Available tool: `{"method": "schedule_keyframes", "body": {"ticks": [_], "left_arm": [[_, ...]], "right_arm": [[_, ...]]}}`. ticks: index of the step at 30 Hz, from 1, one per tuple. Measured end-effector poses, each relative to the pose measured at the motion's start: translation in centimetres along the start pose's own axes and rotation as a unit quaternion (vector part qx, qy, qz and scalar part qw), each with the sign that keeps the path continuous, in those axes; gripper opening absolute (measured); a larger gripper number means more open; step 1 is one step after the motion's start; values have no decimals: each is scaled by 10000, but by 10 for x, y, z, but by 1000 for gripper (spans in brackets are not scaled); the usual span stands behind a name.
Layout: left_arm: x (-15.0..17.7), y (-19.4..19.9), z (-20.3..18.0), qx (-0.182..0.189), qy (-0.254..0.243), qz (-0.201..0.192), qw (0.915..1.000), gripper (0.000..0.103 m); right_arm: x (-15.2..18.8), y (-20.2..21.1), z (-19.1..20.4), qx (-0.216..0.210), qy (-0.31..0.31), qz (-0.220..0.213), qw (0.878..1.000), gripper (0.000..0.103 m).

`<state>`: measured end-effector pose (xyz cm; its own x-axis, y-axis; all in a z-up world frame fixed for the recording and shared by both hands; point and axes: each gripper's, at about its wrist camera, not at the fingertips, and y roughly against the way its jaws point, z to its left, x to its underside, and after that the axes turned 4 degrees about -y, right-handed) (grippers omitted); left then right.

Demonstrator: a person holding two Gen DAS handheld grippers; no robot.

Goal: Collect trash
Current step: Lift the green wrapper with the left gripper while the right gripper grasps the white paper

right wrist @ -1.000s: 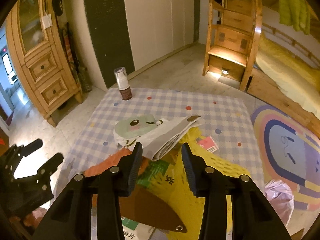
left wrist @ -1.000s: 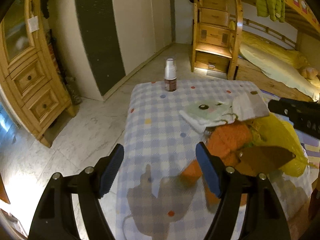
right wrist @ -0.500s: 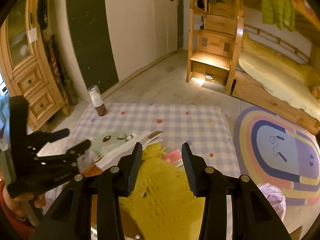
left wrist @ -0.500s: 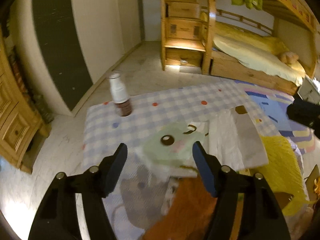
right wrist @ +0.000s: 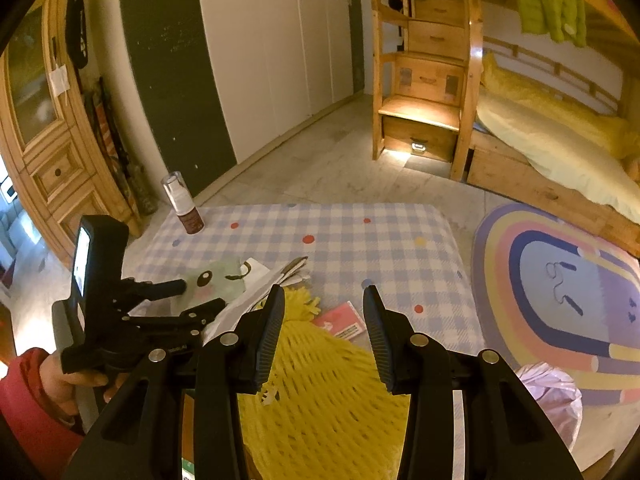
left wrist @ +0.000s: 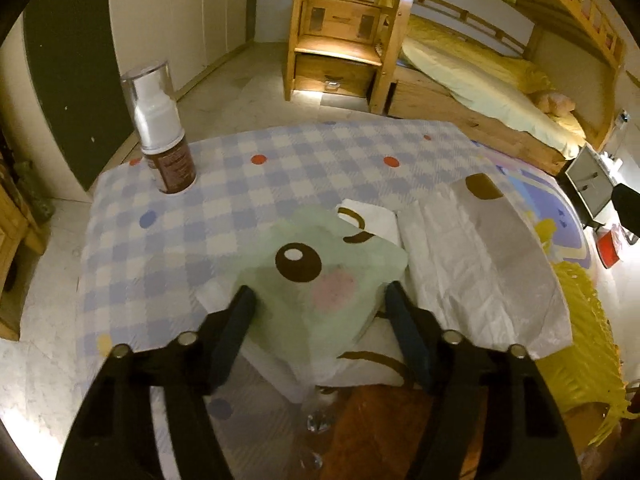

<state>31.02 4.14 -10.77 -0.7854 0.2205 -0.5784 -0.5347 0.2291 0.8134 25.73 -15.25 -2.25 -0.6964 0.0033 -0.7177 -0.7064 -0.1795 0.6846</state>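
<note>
Wrapper (left wrist: 320, 280) | between left claw (left wrist: 318, 300) fingers (closing) | untouched

We carry two matching black plastic tools. Our left tool (right wrist: 202, 295) has a boxy black body with a small lit screen and a silver screw at each hinge. Our right tool (right wrist: 324, 328) has ribbed dark-blue finger pads (right wrist: 271, 332). Our left hand (right wrist: 76, 380) emerges from a red sleeve (right wrist: 28, 412).
</note>
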Motion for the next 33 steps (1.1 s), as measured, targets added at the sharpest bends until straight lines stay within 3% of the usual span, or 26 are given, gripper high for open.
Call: {"method": "schedule_keyframes", "body": {"ticks": [6, 7, 8, 14, 20, 26, 33], "left_arm": [[-1, 8, 0, -64, -53, -122, 9999, 21], [-2, 14, 0, -130, -22, -221, 9997, 7], [-4, 23, 2, -202, 39, -328, 9993, 4], [-12, 93, 15, -364, 386, -1095, 9926, 3], [4, 141, 24, -753, 677, -1354, 9856, 3], [32, 160, 36, -936, 995, -1316, 9818, 3], [55, 146, 32, -965, 984, -1073, 9846, 3]], "right_arm": [[3, 5, -2, -3, -15, 27, 10000, 42], [4, 6, -2, -1, -11, 22, 10000, 42], [3, 9, -1, 3, 0, 4, 10000, 42], [-1, 26, 7, -50, 66, -160, 9998, 49], [4, 29, 26, -182, 232, -91, 9995, 49], [14, 11, 46, -410, 328, 218, 9984, 42], [21, -18, 56, -524, 156, 546, 9970, 43]]}}
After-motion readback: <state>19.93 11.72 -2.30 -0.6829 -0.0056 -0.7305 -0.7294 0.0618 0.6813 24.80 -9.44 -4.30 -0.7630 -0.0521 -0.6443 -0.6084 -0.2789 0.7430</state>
